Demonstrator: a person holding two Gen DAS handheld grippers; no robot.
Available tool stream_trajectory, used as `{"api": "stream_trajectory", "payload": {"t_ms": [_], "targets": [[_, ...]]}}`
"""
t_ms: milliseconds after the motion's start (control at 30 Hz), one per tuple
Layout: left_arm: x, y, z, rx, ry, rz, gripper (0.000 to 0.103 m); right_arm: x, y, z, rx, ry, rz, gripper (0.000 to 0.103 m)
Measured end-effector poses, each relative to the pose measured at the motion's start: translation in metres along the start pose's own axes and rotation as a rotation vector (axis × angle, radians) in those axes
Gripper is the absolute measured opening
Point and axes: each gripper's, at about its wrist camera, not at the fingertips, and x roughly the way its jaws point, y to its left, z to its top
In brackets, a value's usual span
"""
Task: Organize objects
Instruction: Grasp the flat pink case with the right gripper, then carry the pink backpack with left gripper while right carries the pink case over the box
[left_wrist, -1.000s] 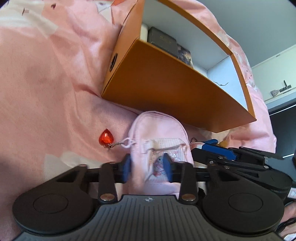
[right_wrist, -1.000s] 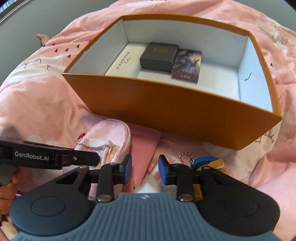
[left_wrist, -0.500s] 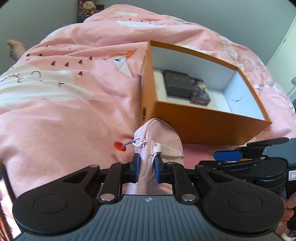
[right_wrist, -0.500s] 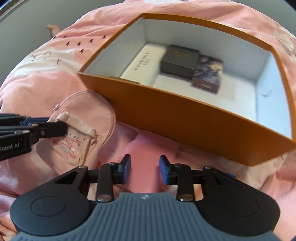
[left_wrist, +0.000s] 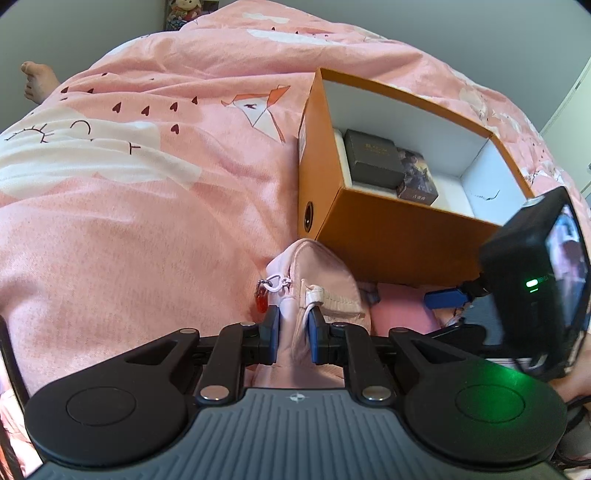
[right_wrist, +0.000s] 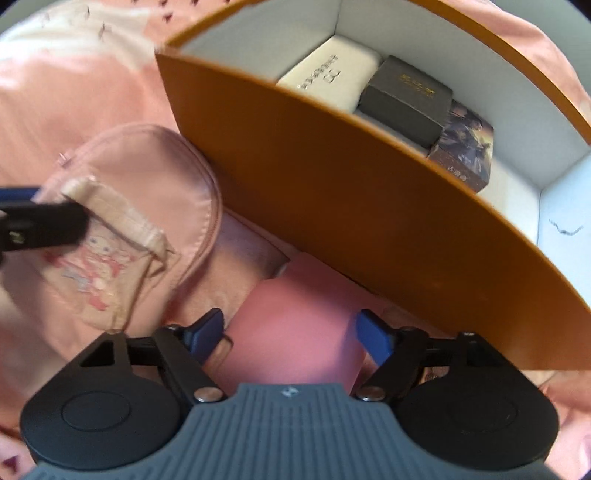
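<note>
My left gripper is shut on a small pink pouch with a red heart charm, held up just in front of the orange box. The pouch also shows in the right wrist view, with the left gripper's finger across it. My right gripper is open, its fingers either side of a flat pink wallet lying against the orange box's near wall. Inside the box lie a white case, a grey box and a dark picture box.
Everything rests on a pink printed bedspread. A bare foot shows at the far left. The right gripper's camera body sits close to the box's near right corner.
My left gripper closed on the pouch and lifted it. My right gripper opened wider and moved down and forward over the pink wallet, close to the box wall.
</note>
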Motion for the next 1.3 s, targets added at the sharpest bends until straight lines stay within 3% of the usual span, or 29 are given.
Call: {"api": "stream_trajectory", "payload": {"t_ms": [100, 200, 300, 367, 467, 667, 767, 933, 1300], "targets": [[0.001, -0.001, -0.002, 0.015, -0.006, 0.006, 0.018, 0.007, 0.0, -0.001, -0.013, 0.013, -0.016, 0.084], [0.0, 0.001, -0.001, 0.011, -0.008, -0.003, 0.017, 0.002, -0.016, -0.004, 0.034, 0.024, 0.037, 0.081], [-0.001, 0.0, -0.002, 0.014, -0.011, -0.005, 0.017, -0.014, -0.032, -0.007, 0.09, 0.012, 0.1, 0.067], [-0.001, -0.002, -0.001, 0.018, -0.012, -0.008, 0.017, -0.029, -0.038, -0.008, 0.102, -0.011, 0.14, 0.048], [-0.002, -0.003, -0.002, 0.022, -0.015, -0.012, 0.017, -0.048, -0.044, -0.005, 0.122, -0.034, 0.181, 0.035], [-0.003, -0.003, -0.002, 0.02, -0.015, -0.014, 0.018, -0.078, -0.051, -0.007, 0.197, -0.098, 0.306, 0.022], [-0.003, -0.004, -0.002, 0.024, -0.015, -0.012, 0.018, -0.079, -0.059, -0.009, 0.259, -0.093, 0.378, 0.021], [-0.003, -0.004, -0.003, 0.025, -0.012, -0.011, 0.017, -0.05, -0.055, -0.014, 0.267, 0.003, 0.349, 0.021], [-0.018, -0.017, -0.005, 0.068, -0.049, -0.015, 0.017, -0.056, -0.061, -0.02, 0.24, -0.067, 0.341, 0.019]]}}
